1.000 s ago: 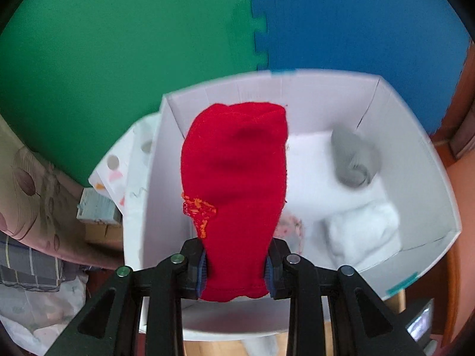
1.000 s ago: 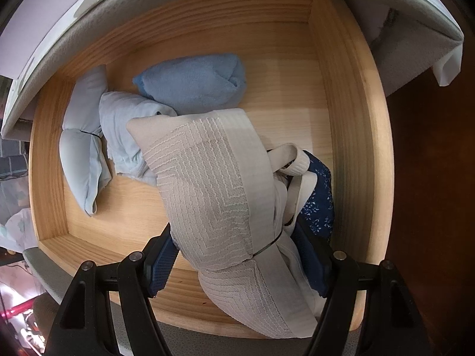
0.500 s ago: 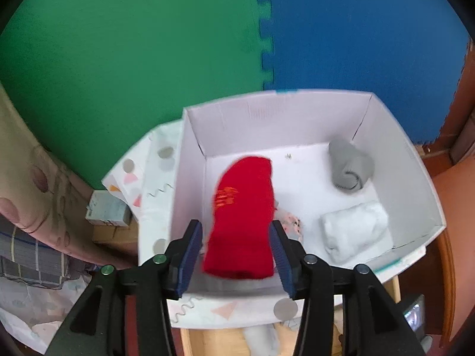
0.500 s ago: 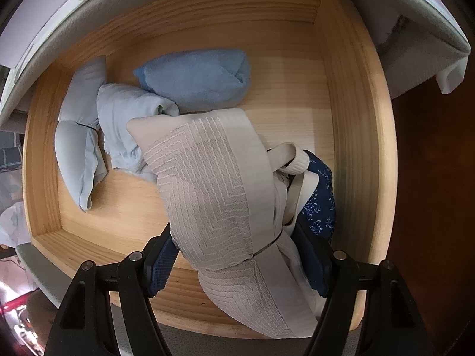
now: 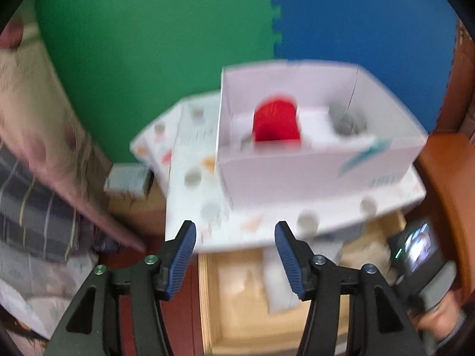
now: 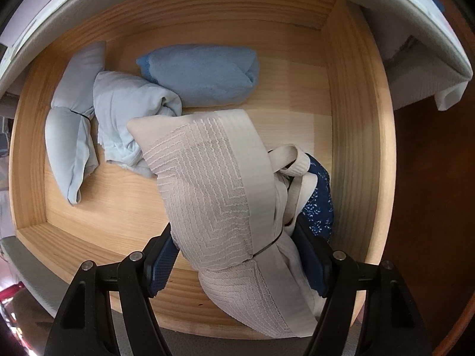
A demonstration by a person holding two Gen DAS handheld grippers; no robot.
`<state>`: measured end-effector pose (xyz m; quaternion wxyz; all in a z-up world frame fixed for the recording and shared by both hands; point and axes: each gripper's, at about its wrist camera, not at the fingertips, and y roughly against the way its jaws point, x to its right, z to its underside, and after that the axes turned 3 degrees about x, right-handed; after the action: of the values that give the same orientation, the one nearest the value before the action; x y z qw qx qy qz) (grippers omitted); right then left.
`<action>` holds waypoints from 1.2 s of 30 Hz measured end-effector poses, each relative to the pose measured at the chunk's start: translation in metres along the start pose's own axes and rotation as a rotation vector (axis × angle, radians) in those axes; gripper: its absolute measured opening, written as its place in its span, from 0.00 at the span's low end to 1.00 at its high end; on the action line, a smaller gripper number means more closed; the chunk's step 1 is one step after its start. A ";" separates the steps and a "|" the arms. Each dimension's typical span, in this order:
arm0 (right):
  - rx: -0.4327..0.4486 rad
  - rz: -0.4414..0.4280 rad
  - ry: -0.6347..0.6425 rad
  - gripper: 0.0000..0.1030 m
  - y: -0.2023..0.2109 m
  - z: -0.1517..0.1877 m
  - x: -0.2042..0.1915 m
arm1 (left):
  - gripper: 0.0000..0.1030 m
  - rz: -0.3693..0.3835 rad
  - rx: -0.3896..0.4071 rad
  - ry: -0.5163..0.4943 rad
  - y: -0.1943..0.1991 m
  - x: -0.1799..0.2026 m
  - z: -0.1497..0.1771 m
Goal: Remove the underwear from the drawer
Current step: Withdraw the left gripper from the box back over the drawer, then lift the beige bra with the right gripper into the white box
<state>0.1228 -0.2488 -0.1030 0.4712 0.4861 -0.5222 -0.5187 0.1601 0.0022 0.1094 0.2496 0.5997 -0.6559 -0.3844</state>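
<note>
Left wrist view, blurred: the left gripper [image 5: 234, 244] has its jaws spread and opening, with nothing between them; beyond it a white box [image 5: 311, 175] stands on a patterned white surface [image 5: 190, 178], and a red bundle [image 5: 276, 122] lies inside the box beside a grey bundle [image 5: 347, 121]; green mat [image 5: 148, 44] and blue mat [image 5: 365, 17] fill the background. Right wrist view: a wooden drawer [image 6: 356, 118] holds, from left to right, a pale blue tied roll [image 6: 71, 142], a pale blue crumpled piece [image 6: 127, 118], a blue folded piece [image 6: 202, 77], a white ribbed bundle of underwear [image 6: 213, 190] and a navy patterned piece [image 6: 320, 198] against the right wall. The right gripper [image 6: 237, 255] points down into the drawer and pinches the white ribbed bundle, a blue pad on each side of it, its upper end overlapping the pale blue crumpled piece.
</note>
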 end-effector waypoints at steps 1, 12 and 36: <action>0.002 0.003 0.002 0.68 0.000 0.001 -0.003 | 0.55 -0.004 -0.027 0.014 -0.009 -0.001 0.015; 0.069 0.020 0.002 0.66 0.017 0.007 -0.019 | 0.55 -0.064 -0.164 0.069 -0.070 0.013 0.101; 0.309 -0.075 0.043 0.66 0.168 0.023 -0.035 | 0.55 -0.049 -0.176 0.219 -0.080 -0.006 0.115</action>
<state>0.0993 -0.2136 0.0653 0.3820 0.5830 -0.5670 -0.4388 0.1183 0.0332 -0.0208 0.3619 0.6298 -0.5735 -0.3786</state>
